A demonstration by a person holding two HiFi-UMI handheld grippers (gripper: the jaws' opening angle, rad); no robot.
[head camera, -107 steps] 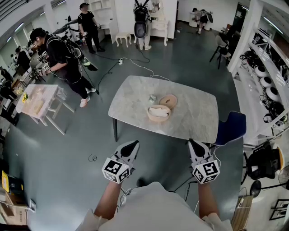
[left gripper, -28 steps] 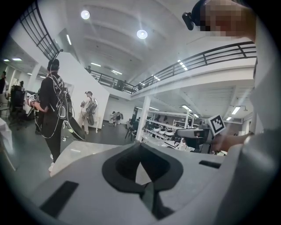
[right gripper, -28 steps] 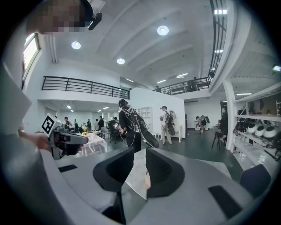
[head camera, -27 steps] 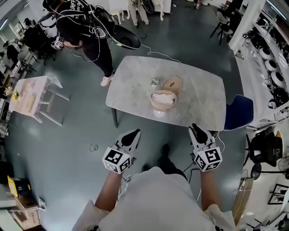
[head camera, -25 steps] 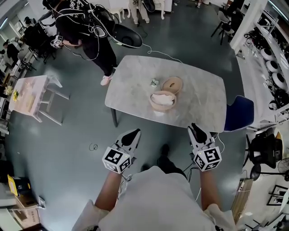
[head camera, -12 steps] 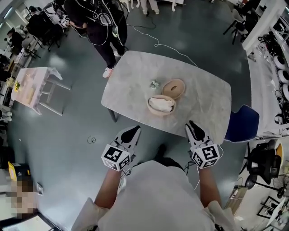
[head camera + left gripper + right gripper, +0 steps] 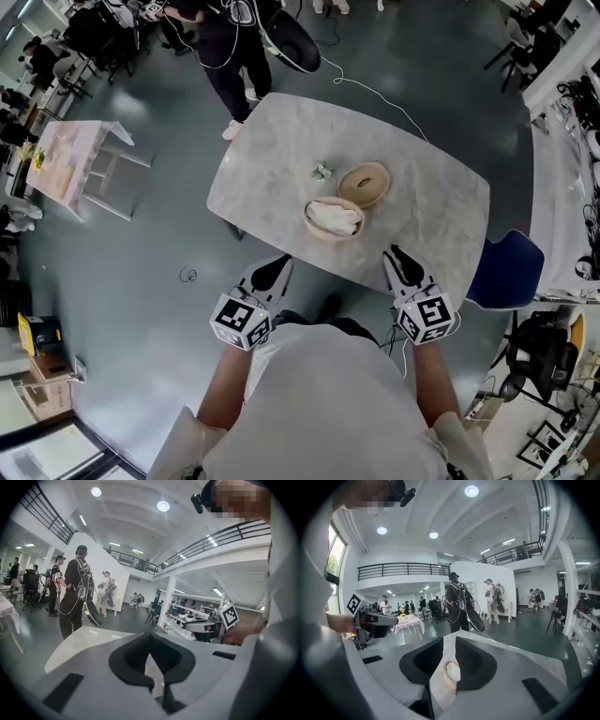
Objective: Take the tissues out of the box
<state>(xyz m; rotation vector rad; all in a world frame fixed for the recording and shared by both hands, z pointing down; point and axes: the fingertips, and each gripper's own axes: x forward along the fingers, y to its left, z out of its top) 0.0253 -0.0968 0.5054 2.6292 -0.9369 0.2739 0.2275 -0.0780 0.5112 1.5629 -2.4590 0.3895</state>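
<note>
The task has hardly started. The round wooden box (image 7: 329, 236) stands near the middle of the marble worktop (image 7: 422, 220), a little toward its lower edge in the head view. The white tissues (image 7: 335, 217) lie inside it, up to the rim. The lid (image 7: 363, 184) is already off and lies just beside the box, up and to the right. So the opening looks done, but all the taking out is left: I see no tissue on the worktop outside the box.

Both claws are at the lower edge of the worktop, well apart from the box. The left claw (image 7: 273, 272) is below and left of it. Its jaw tips meet, with only a thin slit behind them, and it holds nothing. The right claw (image 7: 401, 264) is below and right. Its jaws have just been closing a little but stand clearly apart and empty, and in the right gripper view the box shows through the gap, farther ahead. In my judgement a claw must next reach the box and pinch the top tissue.
</note>
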